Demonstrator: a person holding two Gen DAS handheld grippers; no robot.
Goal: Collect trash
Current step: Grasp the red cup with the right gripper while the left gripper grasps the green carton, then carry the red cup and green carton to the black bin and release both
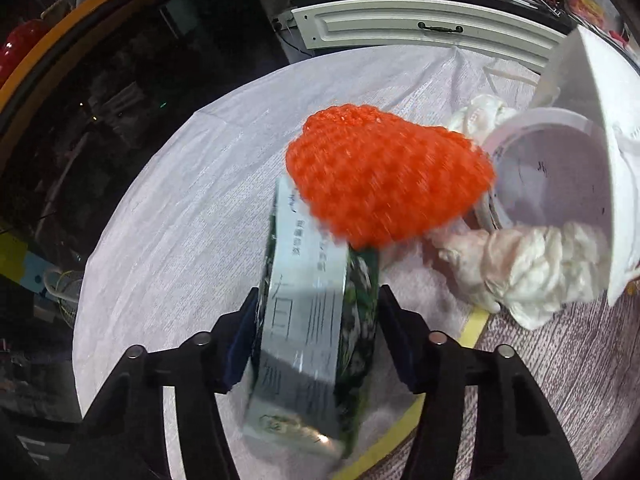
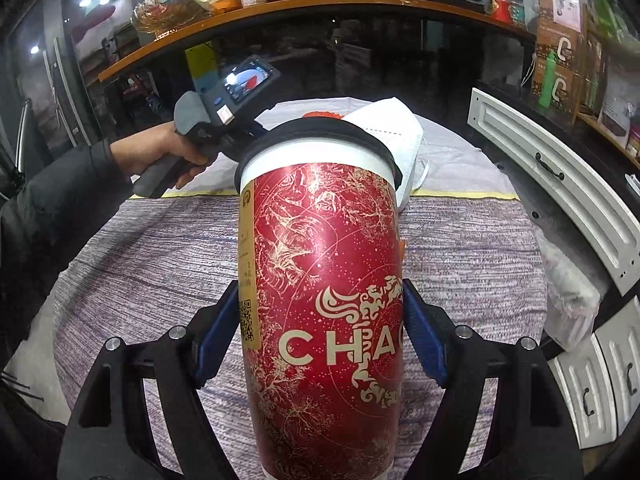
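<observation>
Risks first, placed against the orange mesh ball (image 1: pixel 384 176) on the tabletop (image 1: pixel 168 208). Nearest the lens from the ball, the left hand-held gripper (image 1: pixel 316 344) straddles a silver-and-green foil packet (image 1: pixel 312 320), pads at its two edges; cannot tell whether they already press it. Could slide out or crumple sideways, being thin, glossy and stood on edge; could also drag the mesh ball along, since the ball overlaps the packet's far end. Right of the ball, a white container (image 1: pixel 544 168) lies tipped beside crumpled tissue (image 1: pixel 520 272) and a white mask (image 1: pixel 600 128); could get knocked by a careless sweep. In the right wrist view, the right hand-held gripper (image 2: pixel 320 340) pinches a tall red paper cup (image 2: pixel 324 280) with a black lid, held lifted over the tabletop; could spill or buckle under a harder squeeze.

Counted: one packet, one mesh ball, one container, two tissue wads, one mask, one cup.
</observation>
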